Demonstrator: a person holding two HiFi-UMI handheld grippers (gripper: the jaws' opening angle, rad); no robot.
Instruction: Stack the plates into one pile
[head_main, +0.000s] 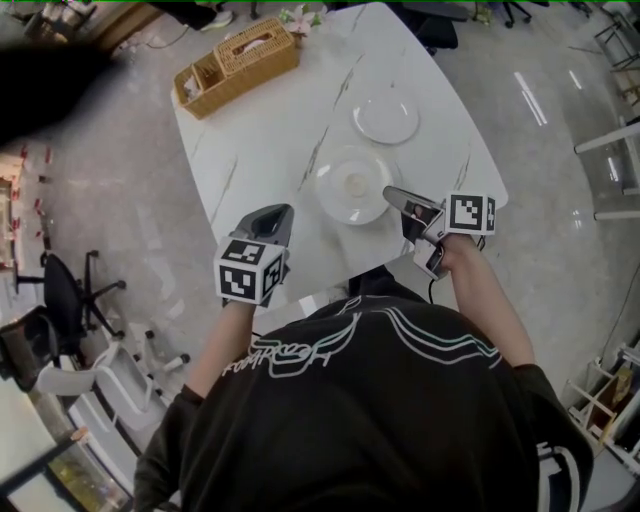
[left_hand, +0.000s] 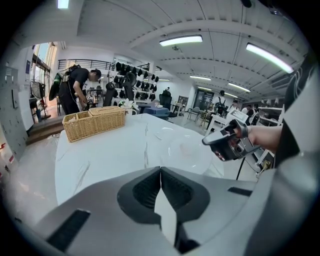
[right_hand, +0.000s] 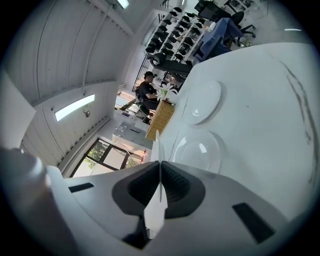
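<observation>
Stack: not begun | small plate (head_main: 386, 120) upper centre, large plate (head_main: 352, 186) centre, apart on worktop (head_main: 270, 140) | left tool (head_main: 276, 216), right tool (head_main: 393, 194) closed, empty | to do: whole pile

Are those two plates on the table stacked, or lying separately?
Separately. The small plate and the large plate each lie flat on the table, side by side, neither on the other.
</observation>
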